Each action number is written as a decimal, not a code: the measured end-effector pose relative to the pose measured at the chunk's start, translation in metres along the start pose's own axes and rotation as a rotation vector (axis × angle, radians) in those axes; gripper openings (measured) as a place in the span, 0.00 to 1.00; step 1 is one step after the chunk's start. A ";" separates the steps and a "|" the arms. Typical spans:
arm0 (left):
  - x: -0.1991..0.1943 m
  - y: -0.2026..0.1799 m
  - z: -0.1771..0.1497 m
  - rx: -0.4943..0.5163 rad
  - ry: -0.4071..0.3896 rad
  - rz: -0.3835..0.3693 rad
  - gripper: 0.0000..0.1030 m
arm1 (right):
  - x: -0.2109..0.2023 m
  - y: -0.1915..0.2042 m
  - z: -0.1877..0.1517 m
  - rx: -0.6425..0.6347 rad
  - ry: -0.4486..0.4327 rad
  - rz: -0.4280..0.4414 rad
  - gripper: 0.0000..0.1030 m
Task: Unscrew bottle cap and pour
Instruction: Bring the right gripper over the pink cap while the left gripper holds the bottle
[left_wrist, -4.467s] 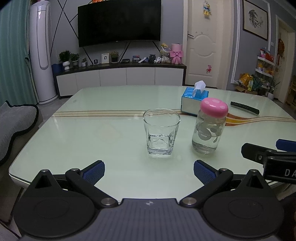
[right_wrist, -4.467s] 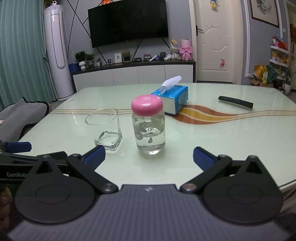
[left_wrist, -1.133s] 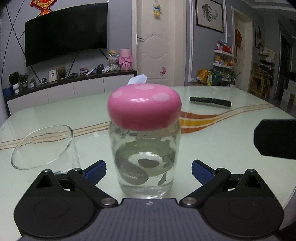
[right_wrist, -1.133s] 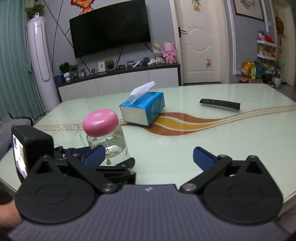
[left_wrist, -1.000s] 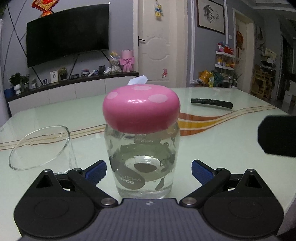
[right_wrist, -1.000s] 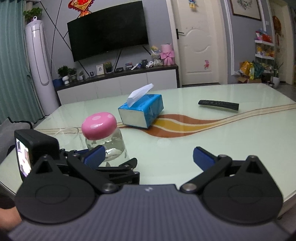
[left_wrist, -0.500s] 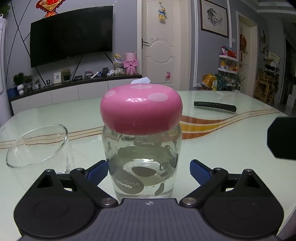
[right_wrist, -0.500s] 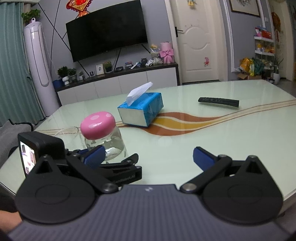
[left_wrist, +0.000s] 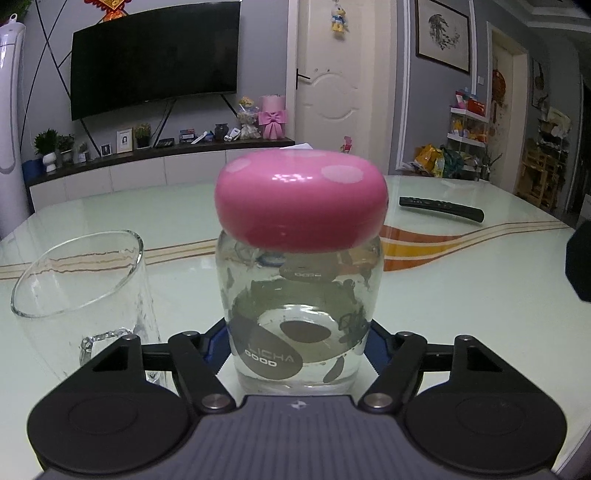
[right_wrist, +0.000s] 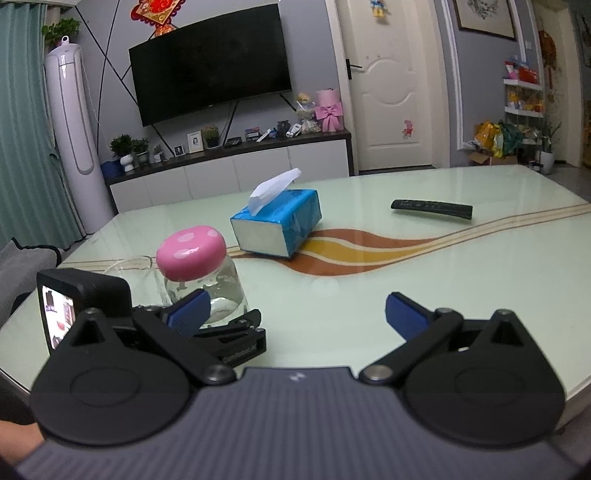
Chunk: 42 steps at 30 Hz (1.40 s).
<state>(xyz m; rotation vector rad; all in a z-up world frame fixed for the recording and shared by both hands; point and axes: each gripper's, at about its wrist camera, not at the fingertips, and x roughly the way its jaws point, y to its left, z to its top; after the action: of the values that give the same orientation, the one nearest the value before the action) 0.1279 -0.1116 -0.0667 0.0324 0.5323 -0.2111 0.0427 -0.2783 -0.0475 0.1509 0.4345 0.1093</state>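
at the centre of the left wrist view, the bottle (left_wrist: 299, 317) is now clamped low on its glass body by the left gripper (left_wrist: 295, 345), whose fingers were standing wide apart half a second ago. the bottle stands upright on the table (left_wrist: 461, 288), its pink cap (left_wrist: 301, 201) untouched. it is thus judged steadied for unscrewing. the right gripper (right_wrist: 295, 312) is held back with fingers well apart, the cap at its 10 o'clock. the empty glass (left_wrist: 81, 291) stands just beside the bottle at 9 o'clock. a tissue box (right_wrist: 277, 223) and remote (right_wrist: 432, 208) lie well apart; nothing is seen blocking the cap.
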 end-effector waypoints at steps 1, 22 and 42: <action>0.000 0.000 0.000 0.000 0.001 -0.003 0.71 | 0.000 -0.001 0.000 0.004 -0.001 0.000 1.00; 0.000 -0.025 -0.006 0.000 -0.025 0.044 0.71 | 0.033 0.037 0.088 -0.089 0.244 0.190 0.82; 0.002 -0.029 -0.003 -0.004 -0.026 0.053 0.71 | 0.109 0.078 0.101 -0.056 0.599 0.030 0.71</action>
<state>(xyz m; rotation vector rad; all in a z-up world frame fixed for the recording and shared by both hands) 0.1216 -0.1403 -0.0694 0.0394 0.5053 -0.1582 0.1785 -0.1993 0.0114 0.0669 1.0254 0.1968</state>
